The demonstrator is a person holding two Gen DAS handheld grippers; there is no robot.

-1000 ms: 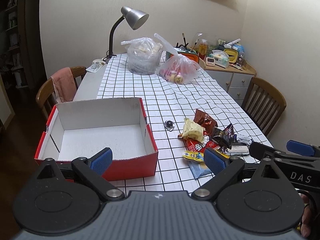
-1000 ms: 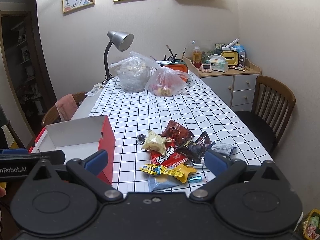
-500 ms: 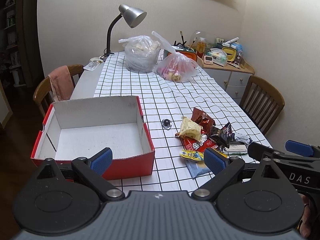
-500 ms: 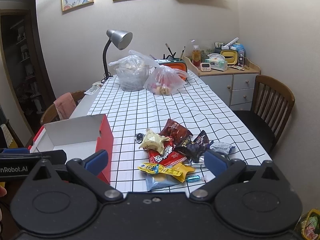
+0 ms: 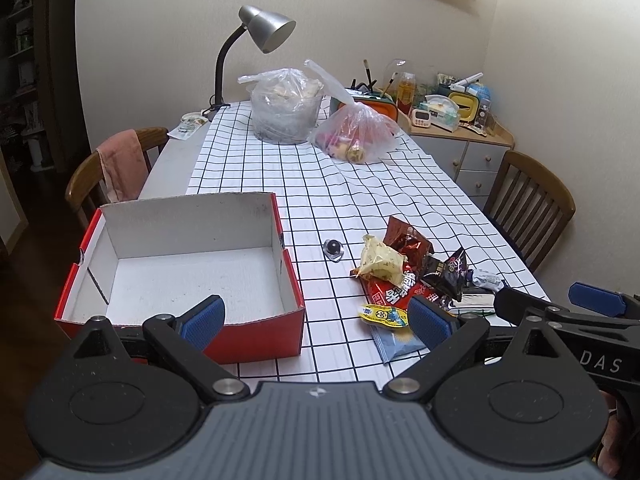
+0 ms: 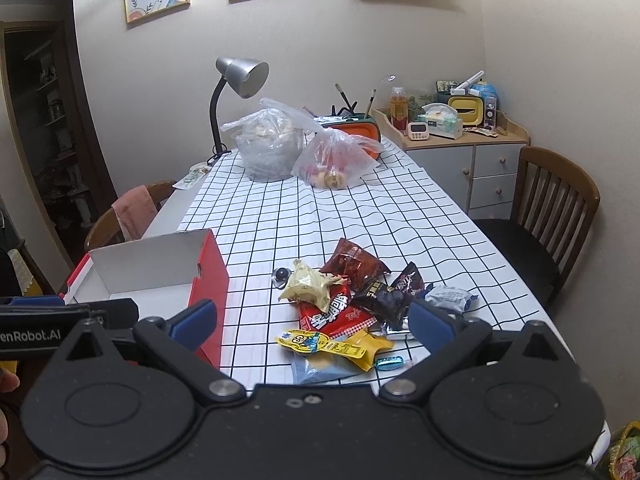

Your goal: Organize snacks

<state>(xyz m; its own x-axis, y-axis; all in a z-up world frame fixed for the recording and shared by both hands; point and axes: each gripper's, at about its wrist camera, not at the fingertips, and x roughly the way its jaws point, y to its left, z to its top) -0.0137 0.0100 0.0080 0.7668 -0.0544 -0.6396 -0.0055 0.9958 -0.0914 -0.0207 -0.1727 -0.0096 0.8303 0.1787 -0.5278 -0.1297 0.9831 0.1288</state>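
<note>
Nearby, one empty red box (image 5: 182,276); two bags (image 5: 286,106).

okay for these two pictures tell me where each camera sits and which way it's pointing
Left wrist: rides the left gripper, jaws open, facing down the table over the empty red box; the right gripper intrudes at right.
Right wrist: rides the right gripper, jaws open, facing the snack pile; the left gripper's body pokes in at left.
Shared: box, snacks, desk lamp, two plastic bags.

Left tongs (image 5: 316,318) spread wide, gripping nothing, right tongs (image 6: 312,320) likewise spread, level alongside
</note>
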